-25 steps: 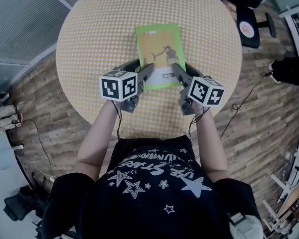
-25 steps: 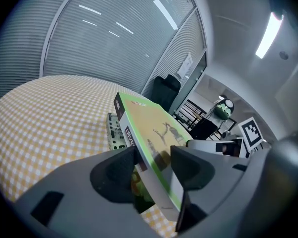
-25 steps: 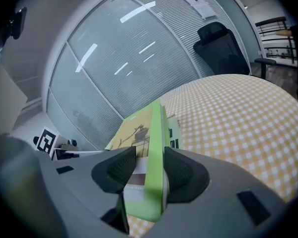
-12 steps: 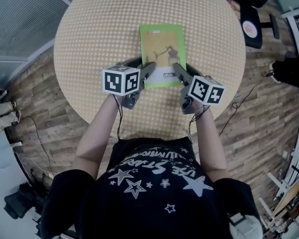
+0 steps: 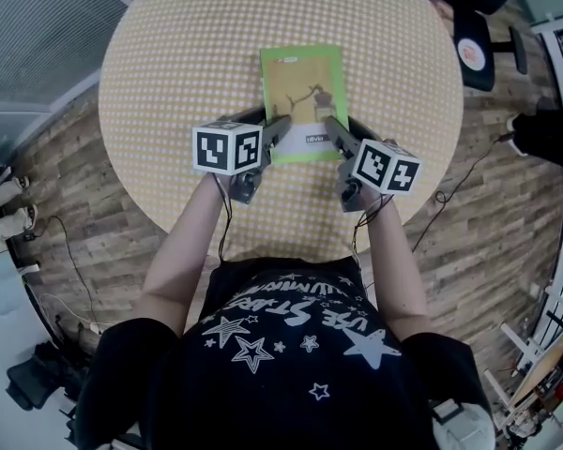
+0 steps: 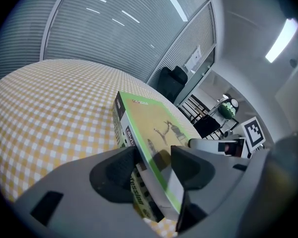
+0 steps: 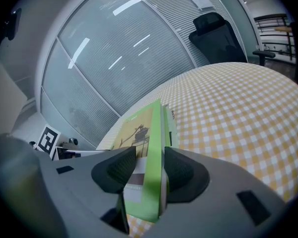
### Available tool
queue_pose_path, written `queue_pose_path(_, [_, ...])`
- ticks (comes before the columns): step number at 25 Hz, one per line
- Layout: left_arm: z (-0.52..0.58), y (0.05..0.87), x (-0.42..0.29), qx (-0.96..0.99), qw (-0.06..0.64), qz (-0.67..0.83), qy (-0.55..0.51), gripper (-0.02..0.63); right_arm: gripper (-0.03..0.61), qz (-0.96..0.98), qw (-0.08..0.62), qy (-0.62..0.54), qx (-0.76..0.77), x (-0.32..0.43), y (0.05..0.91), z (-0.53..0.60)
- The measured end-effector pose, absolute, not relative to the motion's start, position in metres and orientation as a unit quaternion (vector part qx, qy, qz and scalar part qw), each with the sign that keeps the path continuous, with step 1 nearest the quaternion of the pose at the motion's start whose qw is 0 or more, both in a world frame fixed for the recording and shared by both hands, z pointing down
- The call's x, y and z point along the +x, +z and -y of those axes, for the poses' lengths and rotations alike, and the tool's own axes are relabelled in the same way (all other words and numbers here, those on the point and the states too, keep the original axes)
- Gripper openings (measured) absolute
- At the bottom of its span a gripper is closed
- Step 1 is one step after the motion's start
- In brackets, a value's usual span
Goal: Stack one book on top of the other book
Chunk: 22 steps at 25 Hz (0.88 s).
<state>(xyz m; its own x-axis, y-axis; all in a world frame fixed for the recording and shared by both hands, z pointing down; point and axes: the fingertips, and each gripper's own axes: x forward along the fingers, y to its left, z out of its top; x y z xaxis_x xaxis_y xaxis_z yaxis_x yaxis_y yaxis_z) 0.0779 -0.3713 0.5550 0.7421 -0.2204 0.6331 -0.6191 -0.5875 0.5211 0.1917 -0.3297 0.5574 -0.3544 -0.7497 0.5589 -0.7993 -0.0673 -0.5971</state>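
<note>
Left gripper view first: the yellowish spine of the lower book [image 6: 138, 195] shows the letters "ession", with the start cut off. The green-covered top book [image 6: 156, 133] carries small red print near its far edge and more on its spine, too small to read. In the head view, the white lettering on the black T-shirt [image 5: 291, 331] is upside down and not legible.

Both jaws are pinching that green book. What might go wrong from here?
The left gripper and right gripper each clamp only a near corner of the green book, so it may pivot or slip. Letting go unevenly might leave it skewed on the lower book, or nudge that book.
</note>
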Motion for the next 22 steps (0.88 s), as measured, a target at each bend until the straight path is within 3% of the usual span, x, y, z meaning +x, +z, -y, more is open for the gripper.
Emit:
queue_pose_path(15, [0.369,0.549,0.062,0.854,0.359,0.271,0.262,0.242,0.187,0.692,0.016,0.441,0.572,0.199,0.545,0.323])
queue_pose_path(22, [0.361,0.501,0.05,0.871,0.338,0.288,0.209,0.239,0.187,0.698,0.0,0.41,0.587,0.222,0.525,0.312])
